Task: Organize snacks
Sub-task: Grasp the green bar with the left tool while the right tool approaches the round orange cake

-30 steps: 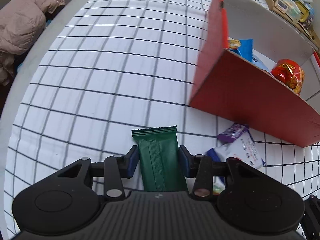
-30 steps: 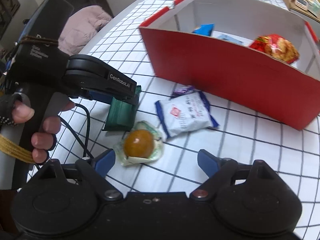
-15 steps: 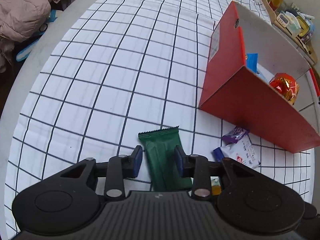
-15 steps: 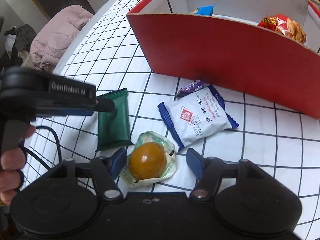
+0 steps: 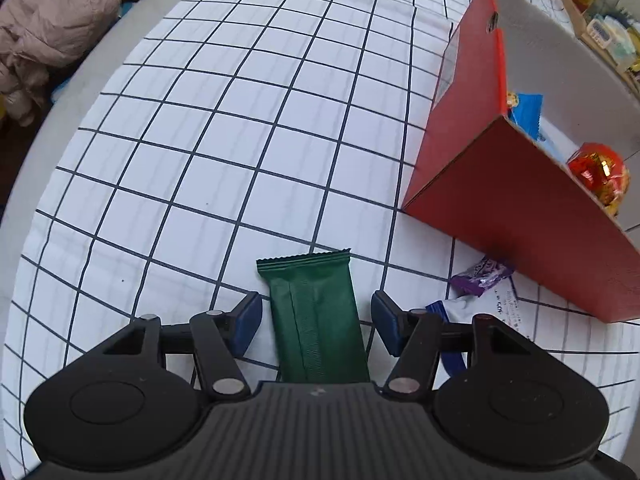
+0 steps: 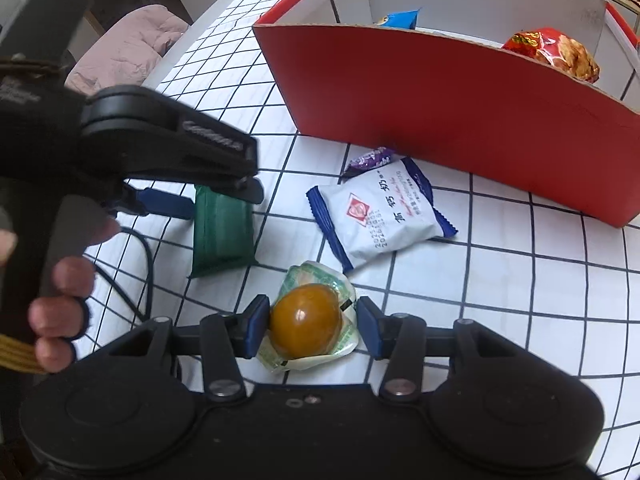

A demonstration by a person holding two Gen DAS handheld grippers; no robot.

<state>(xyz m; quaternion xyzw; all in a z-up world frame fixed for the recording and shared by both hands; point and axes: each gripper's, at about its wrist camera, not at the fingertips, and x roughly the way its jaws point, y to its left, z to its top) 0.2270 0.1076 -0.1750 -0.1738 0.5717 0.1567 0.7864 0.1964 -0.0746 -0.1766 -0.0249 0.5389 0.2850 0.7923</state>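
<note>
A green snack bar (image 5: 314,304) lies flat on the checked cloth between the pads of my left gripper (image 5: 316,326). Its jaws are opening, with a gap on each side of the bar. In the right wrist view that left gripper (image 6: 212,196) hovers over the green bar (image 6: 222,236). My right gripper (image 6: 312,326) straddles a round orange snack in a clear wrapper (image 6: 306,318). Those jaws are closing; the left pad reaches the ball and the right pad meets only wrapper. Behind stands a red box (image 6: 420,100).
A white-and-blue packet (image 6: 380,216) and a purple candy (image 6: 370,158) lie in front of the red box (image 5: 520,216). Inside it are a blue packet (image 6: 398,20) and a red-gold bag (image 6: 556,52). A person's hand (image 6: 60,300) holds the left gripper. A pink jacket (image 5: 52,24) lies beyond the table edge.
The left jaws have spread apart and let go of the green bar. The right jaws have narrowed from wide open to close around the orange snack.
</note>
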